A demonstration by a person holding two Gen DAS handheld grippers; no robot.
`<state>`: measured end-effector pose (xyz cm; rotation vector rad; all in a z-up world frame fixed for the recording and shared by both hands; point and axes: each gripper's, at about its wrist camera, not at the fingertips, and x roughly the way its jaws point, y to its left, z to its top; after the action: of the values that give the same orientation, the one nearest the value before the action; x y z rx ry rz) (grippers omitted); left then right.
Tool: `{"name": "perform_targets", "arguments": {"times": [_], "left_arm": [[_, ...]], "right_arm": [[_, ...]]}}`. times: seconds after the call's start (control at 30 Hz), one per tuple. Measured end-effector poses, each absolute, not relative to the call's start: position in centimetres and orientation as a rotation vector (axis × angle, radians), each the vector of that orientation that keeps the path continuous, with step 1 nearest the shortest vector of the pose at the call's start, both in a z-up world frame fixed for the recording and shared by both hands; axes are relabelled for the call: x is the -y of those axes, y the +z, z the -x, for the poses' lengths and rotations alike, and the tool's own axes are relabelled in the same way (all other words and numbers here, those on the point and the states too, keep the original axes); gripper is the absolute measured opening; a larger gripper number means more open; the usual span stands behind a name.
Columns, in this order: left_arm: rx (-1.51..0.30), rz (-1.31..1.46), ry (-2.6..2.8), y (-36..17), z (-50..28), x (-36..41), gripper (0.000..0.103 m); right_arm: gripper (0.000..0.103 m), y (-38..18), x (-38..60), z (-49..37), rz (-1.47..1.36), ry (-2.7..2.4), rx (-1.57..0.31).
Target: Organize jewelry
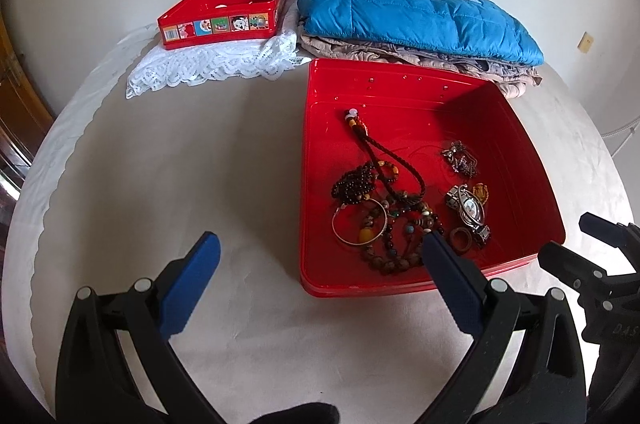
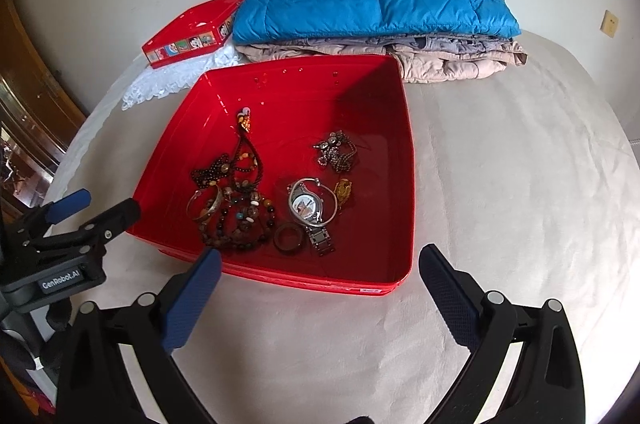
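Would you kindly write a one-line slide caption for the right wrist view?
Open right gripper before a red tray of jewelry, beside folded clothes.

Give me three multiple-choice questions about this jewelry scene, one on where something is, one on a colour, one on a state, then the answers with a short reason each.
1. Where does the watch lie?
A. In the big red tray
B. On the blue jacket
C. On the lace cloth

2. What colour is the tin on the lace cloth?
A. Green
B. Red
C. White

3. How do the jaws of the right gripper stand?
A. Shut on a ring
B. Shut on nothing
C. Open, holding nothing

Answers:
1. A, the watch rests on the tray floor near the bead strings.
2. B, its walls are red, with a strip of small pictures along the side.
3. C, the two pads stand wide apart in front of the tray with nothing between them; the left gripper is open too.
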<state>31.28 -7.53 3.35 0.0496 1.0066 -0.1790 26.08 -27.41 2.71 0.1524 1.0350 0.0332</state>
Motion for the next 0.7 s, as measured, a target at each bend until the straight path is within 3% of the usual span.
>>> {"name": "perform_targets", "arguments": {"times": [0.7], "left_arm": [[-1.002, -0.053, -0.181, 3.53, -31.24, 7.60, 0.100]], "right_arm": [[0.099, 2.62, 27.22, -26.10, -0.139, 0.035, -1.037]]}}
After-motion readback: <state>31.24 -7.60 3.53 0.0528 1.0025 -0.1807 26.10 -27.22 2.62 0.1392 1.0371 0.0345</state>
